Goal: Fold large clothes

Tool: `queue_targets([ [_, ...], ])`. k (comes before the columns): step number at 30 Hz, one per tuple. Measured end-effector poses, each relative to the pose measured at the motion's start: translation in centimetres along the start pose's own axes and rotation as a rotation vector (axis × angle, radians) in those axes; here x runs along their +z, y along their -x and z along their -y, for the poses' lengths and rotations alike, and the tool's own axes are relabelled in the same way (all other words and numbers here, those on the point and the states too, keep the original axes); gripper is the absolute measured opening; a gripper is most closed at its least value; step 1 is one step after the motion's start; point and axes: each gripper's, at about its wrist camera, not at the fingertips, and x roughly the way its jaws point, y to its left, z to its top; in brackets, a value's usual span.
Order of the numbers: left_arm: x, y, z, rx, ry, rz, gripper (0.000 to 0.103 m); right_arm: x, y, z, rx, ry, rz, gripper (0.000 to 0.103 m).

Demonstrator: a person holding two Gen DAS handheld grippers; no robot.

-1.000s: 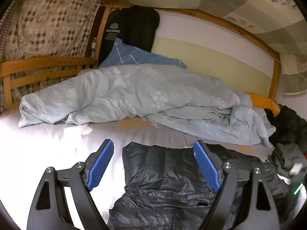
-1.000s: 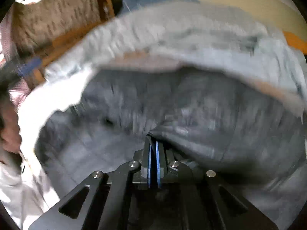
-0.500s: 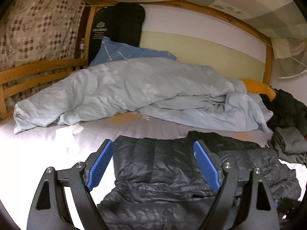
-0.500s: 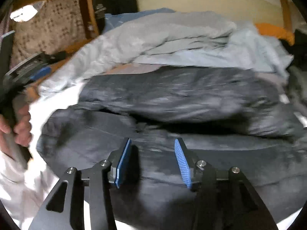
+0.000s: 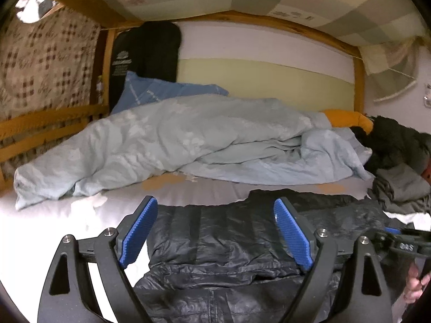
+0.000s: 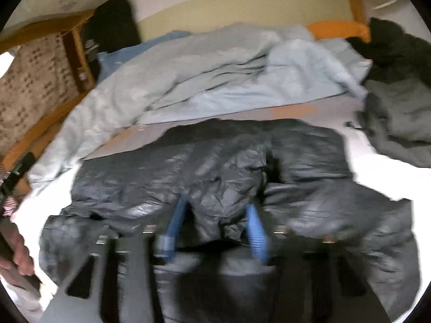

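A black puffer jacket lies spread on the white bed sheet, partly folded over itself. My left gripper hovers over the jacket's left part, wide open and still opening a little, with nothing gripped. In the right wrist view the jacket fills the middle. My right gripper has a crumpled bunch of the jacket between its blue pads, and its jaws are closing on it. The picture there is blurred. The right gripper's body and the hand holding it show at the left view's right edge.
A light blue duvet lies bunched along the back, with a blue pillow and an orange item behind it. Dark clothes and a grey garment are piled at the right. A wooden rail bounds the left.
The right gripper let go of the jacket fold, opened, pulled back and now closes on a fresh bunch of it. The left gripper drifted sideways over the jacket, still open.
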Motion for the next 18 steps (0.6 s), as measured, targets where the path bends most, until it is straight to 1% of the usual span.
queue_targets([
  [2,0.1,0.0,0.8,-0.049,-0.035,-0.015,0.091,0.6,-0.1,-1.6,0.035,0.044,0.033,0.019],
  [3,0.1,-0.1,1.3,-0.081,-0.065,-0.027,0.094,0.8,0.1,-2.2,0.049,0.047,0.065,0.019],
  [4,0.0,0.0,2.0,-0.11,-0.106,-0.03,0.095,1.1,0.5,-2.9,0.077,0.046,0.106,0.019],
  [5,-0.2,0.1,2.8,-0.132,-0.143,-0.03,0.095,1.5,0.7,-3.4,0.111,0.041,0.122,0.019],
  [7,-0.7,-0.3,3.9,-0.177,-0.184,-0.062,0.095,2.2,0.9,-4.5,0.198,0.014,0.123,0.019],
  [9,-1.3,-0.8,4.7,-0.217,-0.201,-0.094,0.095,3.0,0.8,-5.4,0.26,-0.008,0.113,0.019],
  [11,-1.6,-1.0,5.4,-0.205,-0.223,-0.092,0.095,3.9,0.6,-6.6,0.317,-0.001,0.093,0.019],
  [14,-1.5,-0.3,6.0,-0.176,-0.26,-0.054,0.095,4.6,0.3,-8.9,0.406,0.028,0.054,0.019],
  [16,-1.3,0.0,5.9,-0.165,-0.269,-0.056,0.095,4.6,0.2,-10.0,0.421,0.05,0.042,0.022],
  [17,-1.2,-0.1,5.8,-0.156,-0.266,-0.061,0.095,4.4,0.1,-10.7,0.395,0.068,0.04,0.037],
  [18,-1.1,-0.2,5.6,-0.146,-0.259,-0.07,0.095,4.3,0.2,-11.0,0.368,0.081,0.043,0.07],
])
